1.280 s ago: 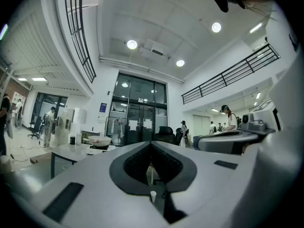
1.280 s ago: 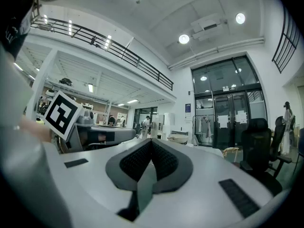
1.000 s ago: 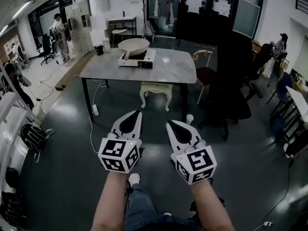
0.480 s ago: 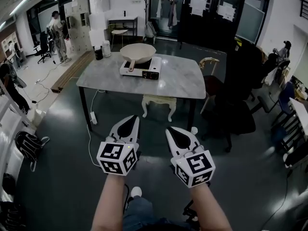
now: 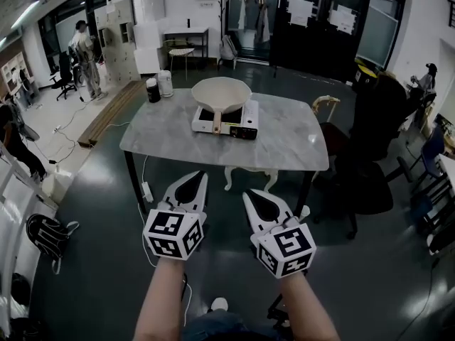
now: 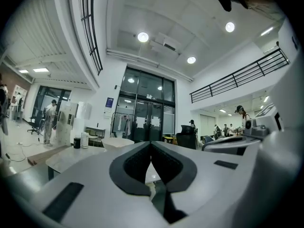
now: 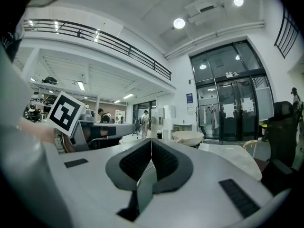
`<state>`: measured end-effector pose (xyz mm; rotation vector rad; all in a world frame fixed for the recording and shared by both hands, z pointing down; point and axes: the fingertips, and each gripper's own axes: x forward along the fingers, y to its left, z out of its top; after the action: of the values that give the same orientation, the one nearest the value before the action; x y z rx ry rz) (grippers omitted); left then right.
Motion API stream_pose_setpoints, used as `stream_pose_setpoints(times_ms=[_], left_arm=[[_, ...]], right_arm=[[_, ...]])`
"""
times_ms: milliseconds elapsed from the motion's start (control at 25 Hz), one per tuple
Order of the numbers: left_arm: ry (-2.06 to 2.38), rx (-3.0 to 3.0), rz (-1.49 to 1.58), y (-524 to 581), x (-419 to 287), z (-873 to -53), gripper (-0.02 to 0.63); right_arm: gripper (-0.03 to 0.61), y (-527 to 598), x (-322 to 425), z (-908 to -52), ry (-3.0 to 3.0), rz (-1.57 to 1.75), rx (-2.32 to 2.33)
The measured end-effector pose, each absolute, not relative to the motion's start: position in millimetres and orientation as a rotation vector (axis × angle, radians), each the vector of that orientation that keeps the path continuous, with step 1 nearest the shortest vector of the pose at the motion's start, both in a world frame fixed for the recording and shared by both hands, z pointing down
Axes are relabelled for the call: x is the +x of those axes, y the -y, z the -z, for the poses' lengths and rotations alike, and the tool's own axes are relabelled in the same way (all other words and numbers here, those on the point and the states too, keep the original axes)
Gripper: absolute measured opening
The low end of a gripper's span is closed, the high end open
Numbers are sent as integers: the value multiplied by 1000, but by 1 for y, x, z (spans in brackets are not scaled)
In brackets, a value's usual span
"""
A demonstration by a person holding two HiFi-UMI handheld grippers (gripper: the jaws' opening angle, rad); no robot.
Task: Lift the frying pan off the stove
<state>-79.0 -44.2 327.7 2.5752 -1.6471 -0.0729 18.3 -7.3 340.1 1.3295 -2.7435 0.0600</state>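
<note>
Left gripper (image 5: 202, 177) and right gripper (image 5: 248, 196) are well short of the counter (image 5: 284, 144), so I judge the step in hand to be the approach. I should carry one gripper level to the handle (image 5: 217, 124) that points back at me, and open it before arrival. Both sets of jaws are pressed fully together and hold nothing. Ahead of both grippers, the frying pan (image 5: 222, 93) sits on the stove (image 5: 242, 128), mid-counter, untouched.

The left forearm (image 5: 162, 298) and right forearm (image 5: 307, 305) rise side by side from the bottom of the head view. The left gripper (image 5: 200, 177) and right gripper (image 5: 249, 195) point forward, roughly level, with jaws closed on nothing. Lower centre, dimly, is perhaps a leg (image 5: 212, 325).
</note>
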Motion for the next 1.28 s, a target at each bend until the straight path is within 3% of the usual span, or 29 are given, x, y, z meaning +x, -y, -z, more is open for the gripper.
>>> stream_pose_setpoints(times_ms=[640,1280], left_arm=[[1634,2536,71,116,-119,-348,12],[1547,2495,23,277,-135,-369,12]], right_arm=[[25,85,-7,-363,2722,-177,1347],[26,239,-35,-382,2794,-327,1315]])
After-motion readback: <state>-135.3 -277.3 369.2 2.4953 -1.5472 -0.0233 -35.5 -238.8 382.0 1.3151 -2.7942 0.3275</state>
